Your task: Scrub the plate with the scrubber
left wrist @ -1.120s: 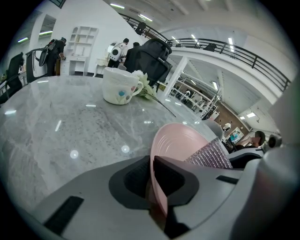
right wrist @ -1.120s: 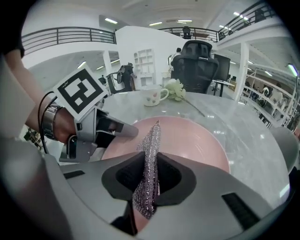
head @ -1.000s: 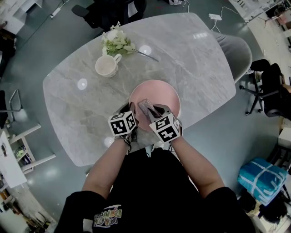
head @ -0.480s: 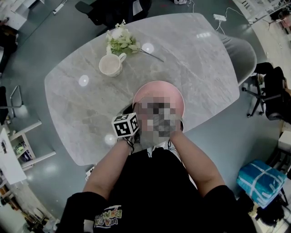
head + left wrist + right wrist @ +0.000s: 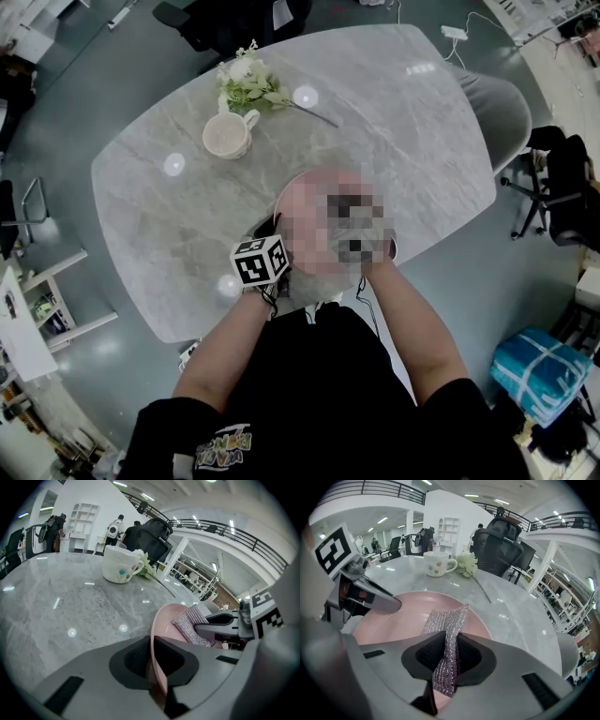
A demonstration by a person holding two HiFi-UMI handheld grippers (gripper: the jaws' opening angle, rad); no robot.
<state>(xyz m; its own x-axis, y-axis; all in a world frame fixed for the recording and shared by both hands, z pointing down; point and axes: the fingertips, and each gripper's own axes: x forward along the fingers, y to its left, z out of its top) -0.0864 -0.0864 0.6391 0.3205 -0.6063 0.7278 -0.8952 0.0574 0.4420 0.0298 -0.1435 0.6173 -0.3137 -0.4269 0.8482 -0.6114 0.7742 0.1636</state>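
The round pink plate (image 5: 401,616) sits at the near edge of the counter, right in front of the person. Its near rim is pinched between the jaws of the left gripper (image 5: 153,654), which are closed on it, one pad on the inner face and one on the underside. In the left gripper view the plate (image 5: 164,620) rises edge-on from between those jaws. It seems tipped up from the counter on that side, though a mosaic patch in the head view covers most of it and the tilt is hard to judge.

The silvery mesh scrubber (image 5: 446,623) is clamped as a folded strip between the jaws of the right gripper (image 5: 451,654). Its free end fans out forward and lies against the plate's inner face, roughly at the middle. From the left gripper view the scrubber (image 5: 191,623) shows on the plate's far side, ahead of the right gripper's grey jaws.

The grey marbled oval counter (image 5: 169,216) carries two more things well beyond the plate. One is a white cup with coloured dots (image 5: 225,135). Just behind it is a small bunch of white artificial flowers (image 5: 246,84), the stem lying flat on the stone towards the counter's middle. A black office chair (image 5: 499,543) stands past the counter's far edge.
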